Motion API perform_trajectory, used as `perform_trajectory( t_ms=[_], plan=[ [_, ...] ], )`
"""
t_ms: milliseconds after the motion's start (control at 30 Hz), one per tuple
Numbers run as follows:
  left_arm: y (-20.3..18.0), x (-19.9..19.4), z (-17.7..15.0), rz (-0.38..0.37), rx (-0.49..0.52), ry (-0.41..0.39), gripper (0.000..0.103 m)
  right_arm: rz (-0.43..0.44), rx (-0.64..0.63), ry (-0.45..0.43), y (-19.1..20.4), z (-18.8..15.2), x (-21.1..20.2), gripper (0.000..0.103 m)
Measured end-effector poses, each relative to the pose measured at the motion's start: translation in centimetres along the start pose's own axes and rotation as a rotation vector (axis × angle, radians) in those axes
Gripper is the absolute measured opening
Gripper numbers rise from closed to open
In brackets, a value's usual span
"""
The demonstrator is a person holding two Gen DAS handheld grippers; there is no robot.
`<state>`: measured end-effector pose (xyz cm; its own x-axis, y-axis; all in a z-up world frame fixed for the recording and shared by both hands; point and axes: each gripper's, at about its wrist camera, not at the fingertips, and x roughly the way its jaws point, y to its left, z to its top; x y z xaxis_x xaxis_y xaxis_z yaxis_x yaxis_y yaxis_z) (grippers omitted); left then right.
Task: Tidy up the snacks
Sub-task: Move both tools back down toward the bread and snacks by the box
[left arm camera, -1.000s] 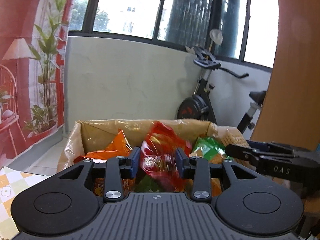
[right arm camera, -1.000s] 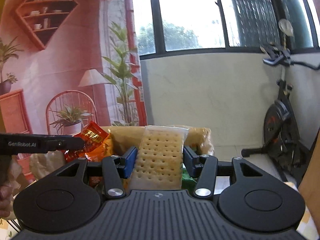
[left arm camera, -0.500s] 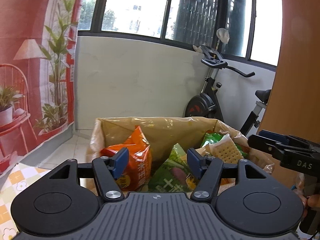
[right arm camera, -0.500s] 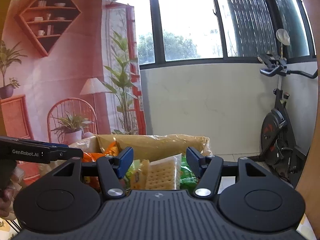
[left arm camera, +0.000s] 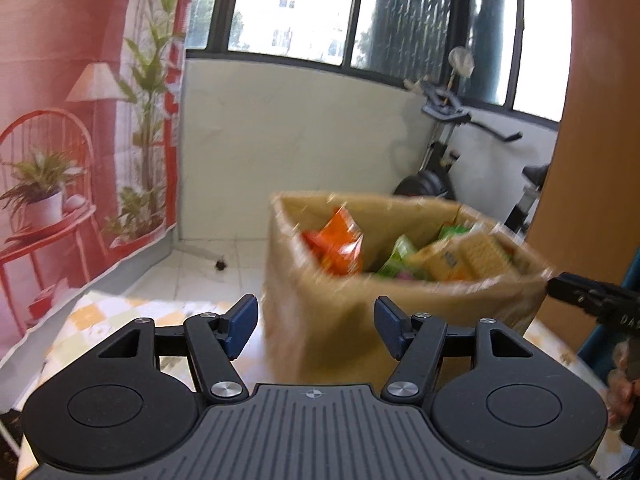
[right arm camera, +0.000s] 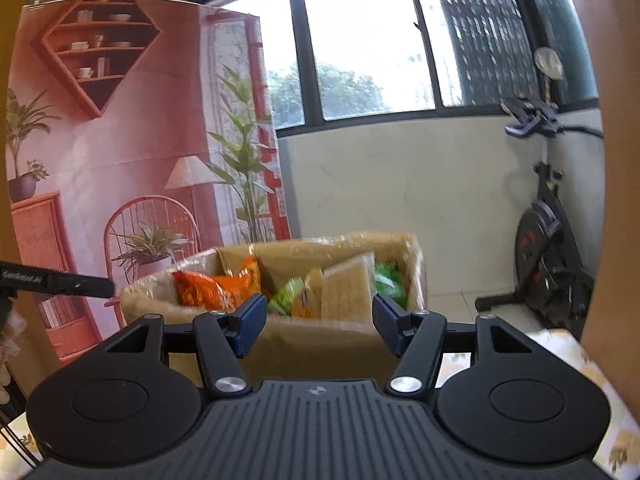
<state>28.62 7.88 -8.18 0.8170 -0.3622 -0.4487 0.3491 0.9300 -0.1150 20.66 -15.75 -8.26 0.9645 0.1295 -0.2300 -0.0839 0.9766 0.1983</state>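
A brown cardboard box stands on the table ahead of both grippers. It holds an orange bag, a green bag and a cracker pack. My left gripper is open, short of the box's near wall, with nothing between its fingers. In the right wrist view the box shows the orange bag and the cracker pack standing inside. My right gripper is open and empty, also short of the box. The left view is blurred.
A checkered tablecloth covers the table. A printed red backdrop hangs at the left, and an exercise bike stands at the right by the window wall. A wooden panel rises at the far right.
The left gripper let go of a red bag and the right one of the cracker pack, both into the box. Both opened and drew back from the box.
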Motion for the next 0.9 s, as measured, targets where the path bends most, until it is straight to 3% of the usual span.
perform_trajectory(
  t_ms=[100,200,533,767,900],
  plan=[
    [1.0,0.3,-1.5,0.010,-0.033,0.034,0.067,-0.025,0.028,0.032,0.0,-1.5,-0.2,0.065],
    [1.5,0.8,-2.8,0.016,-0.064,0.058,0.067,-0.043,0.043,0.078,0.4,-3.2,0.0,0.082],
    [3.6,2.3,-6.4,0.033,-0.088,0.120,0.067,-0.052,0.050,0.279,2.6,-8.2,2.5,0.085],
    [5.7,2.9,-8.8,0.055,-0.134,0.172,0.070,-0.024,0.053,0.485,3.6,-11.1,6.1,0.086],
    [6.0,2.8,-9.9,0.075,-0.129,0.192,0.071,-0.022,0.059,0.539,4.0,-12.1,7.2,0.088]
  ],
)
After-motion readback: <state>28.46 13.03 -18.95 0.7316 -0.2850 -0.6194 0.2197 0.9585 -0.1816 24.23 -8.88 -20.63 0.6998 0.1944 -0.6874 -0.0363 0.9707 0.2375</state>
